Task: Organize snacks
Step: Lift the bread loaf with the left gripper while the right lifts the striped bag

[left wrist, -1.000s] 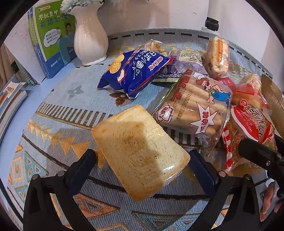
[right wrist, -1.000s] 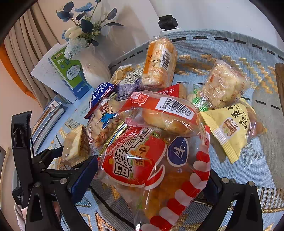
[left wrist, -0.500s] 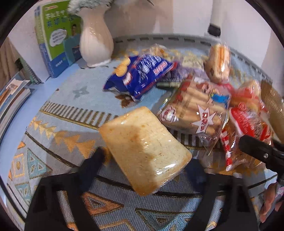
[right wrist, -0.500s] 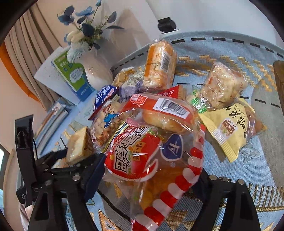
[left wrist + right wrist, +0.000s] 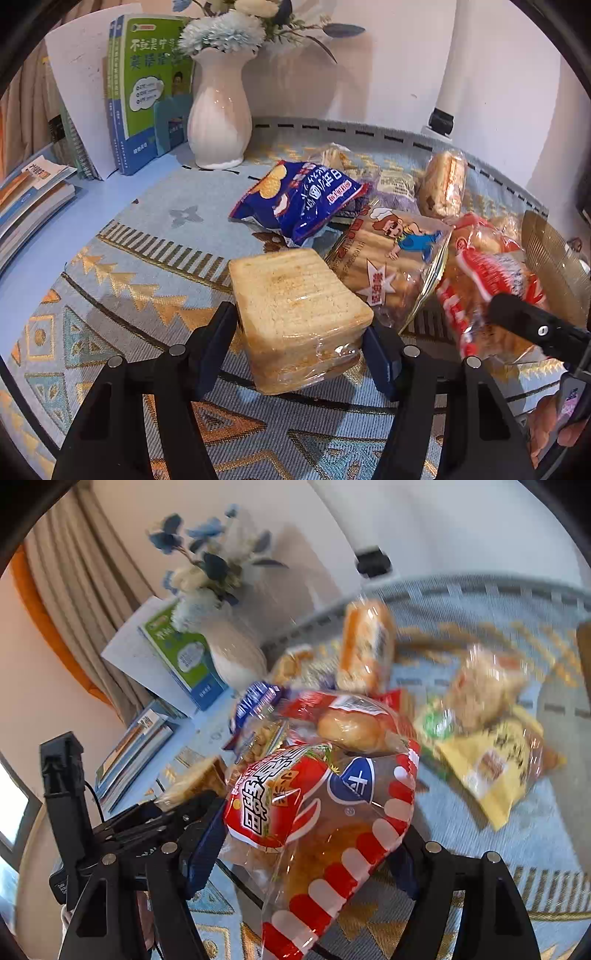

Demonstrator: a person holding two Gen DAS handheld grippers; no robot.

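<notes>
My left gripper is shut on a clear-wrapped pack of toast slices and holds it above the patterned cloth. My right gripper is shut on a red and white bag of snacks, lifted off the pile; that bag also shows at the right of the left wrist view. The rest of the snack pile lies behind: a blue cracker bag, a cartoon bag of bread sticks, a yellow packet and a bun in a red wrapper.
A white vase with flowers stands at the back left, with upright books and a flat stack of books beside it. A woven basket edge is at the right. The patterned cloth covers the table.
Both grippers have risen and tilted up with their packs. The toast pack now lies flatter between the left jaws. The red bag has lifted clear of the pile.
</notes>
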